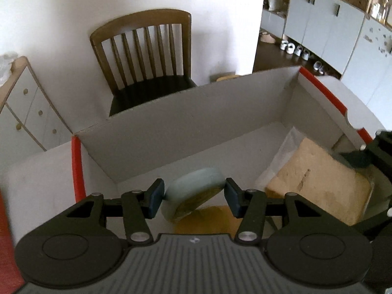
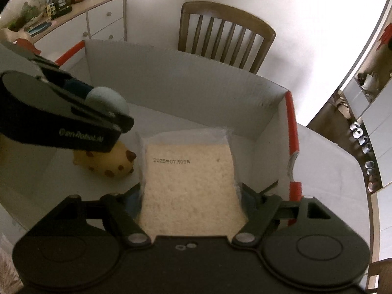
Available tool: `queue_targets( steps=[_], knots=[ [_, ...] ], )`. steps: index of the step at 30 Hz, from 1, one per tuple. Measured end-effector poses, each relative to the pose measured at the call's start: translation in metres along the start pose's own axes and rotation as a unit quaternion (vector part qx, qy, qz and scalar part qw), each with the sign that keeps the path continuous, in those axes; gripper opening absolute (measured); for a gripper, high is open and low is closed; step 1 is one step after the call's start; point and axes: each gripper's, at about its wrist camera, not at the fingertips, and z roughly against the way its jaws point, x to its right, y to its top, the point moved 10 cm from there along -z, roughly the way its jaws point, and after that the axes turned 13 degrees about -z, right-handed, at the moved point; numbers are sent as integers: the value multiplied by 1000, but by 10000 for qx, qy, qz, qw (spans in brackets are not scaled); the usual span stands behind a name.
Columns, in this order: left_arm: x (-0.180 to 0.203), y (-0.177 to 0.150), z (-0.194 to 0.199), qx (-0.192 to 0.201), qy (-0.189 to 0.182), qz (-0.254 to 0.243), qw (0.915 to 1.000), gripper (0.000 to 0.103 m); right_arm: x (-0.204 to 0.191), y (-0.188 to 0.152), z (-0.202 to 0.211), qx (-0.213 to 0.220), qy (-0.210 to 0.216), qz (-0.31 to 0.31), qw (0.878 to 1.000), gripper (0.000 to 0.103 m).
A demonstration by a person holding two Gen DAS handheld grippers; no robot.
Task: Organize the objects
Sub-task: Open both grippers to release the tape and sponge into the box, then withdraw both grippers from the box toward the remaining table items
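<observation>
A white cardboard box (image 1: 171, 132) with red edges stands open in front of both grippers; it also shows in the right wrist view (image 2: 196, 83). My left gripper (image 1: 193, 196) is shut on a pale blue-green round object (image 1: 193, 188) and holds it tilted above the box floor. In the right wrist view the round object (image 2: 107, 100) shows at the left gripper's tip. My right gripper (image 2: 191, 196) is shut on a bagged slice of bread (image 2: 188, 178) inside the box, also seen in the left wrist view (image 1: 318, 181). A yellow spotted toy (image 2: 112, 164) lies on the box floor.
A wooden chair (image 1: 147, 56) stands behind the box against a white wall. A white drawer cabinet (image 2: 103, 22) with cluttered top is at the left. White cupboards (image 1: 330, 29) and shoes on the floor are at the far right.
</observation>
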Motion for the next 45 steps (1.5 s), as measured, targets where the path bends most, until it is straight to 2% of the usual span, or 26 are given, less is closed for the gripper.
queue_targets(
  steps=[2,3,4,11,18,26,36,45],
  knots=[
    [3,-1,-1,-13,2,-78,10000,59,2,0,4,66,-35,8,10000,87],
    [4,0,0,11,5,-96,10000,65,3,0,6,101,-46,16,9999,88],
    [4,0,2,51,22,-102,9999,66,4,-1,9,131,-34,15,9999,88],
    [7,4,19,273,13,-25,9996,66,12,-2,32,309,153,-150,9993,88],
    [16,4,57,536,44,-46,9985,66,16,3,64,514,283,-180,9981,88],
    [34,-5,100,723,-22,3,9974,66,16,-8,102,724,503,-232,9958,88],
    [62,-29,152,867,6,-1,9962,66,22,-38,147,862,748,-302,9930,88],
    [86,-65,188,959,35,144,9953,66,36,-80,182,936,878,-394,9910,88]
  ],
)
